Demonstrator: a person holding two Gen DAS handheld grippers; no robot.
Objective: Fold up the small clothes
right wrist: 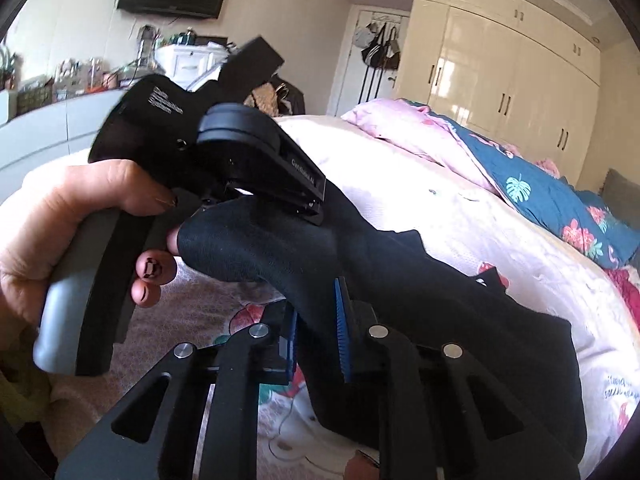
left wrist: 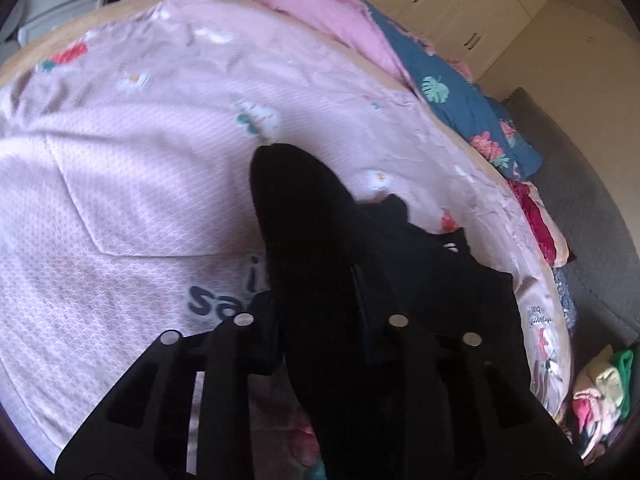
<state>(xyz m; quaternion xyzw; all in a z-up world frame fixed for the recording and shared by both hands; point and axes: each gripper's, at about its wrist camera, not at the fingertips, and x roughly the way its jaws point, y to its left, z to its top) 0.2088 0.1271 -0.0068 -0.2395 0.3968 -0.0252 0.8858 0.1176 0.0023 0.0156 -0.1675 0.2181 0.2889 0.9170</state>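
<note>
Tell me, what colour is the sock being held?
Plain black sock; it shows best in the right wrist view.

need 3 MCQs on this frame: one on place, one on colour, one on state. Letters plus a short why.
1. Where is the black sock?
A. flat on the bed
B. held up between both claws
C. on the clothes pile

2. What colour are the right claw's finger pads?
A. blue
B. red
C. white

3. What state is the right claw in?
A. wide open, nothing in it
B. shut on the sock
C. out of view

Answers:
1 B: the right wrist view shows the left claw pinching one end and the right claw the other, above the pink bedspread.
2 A: ribbed blue pads flank the fabric.
3 B: the sock passes between its pads.
</note>
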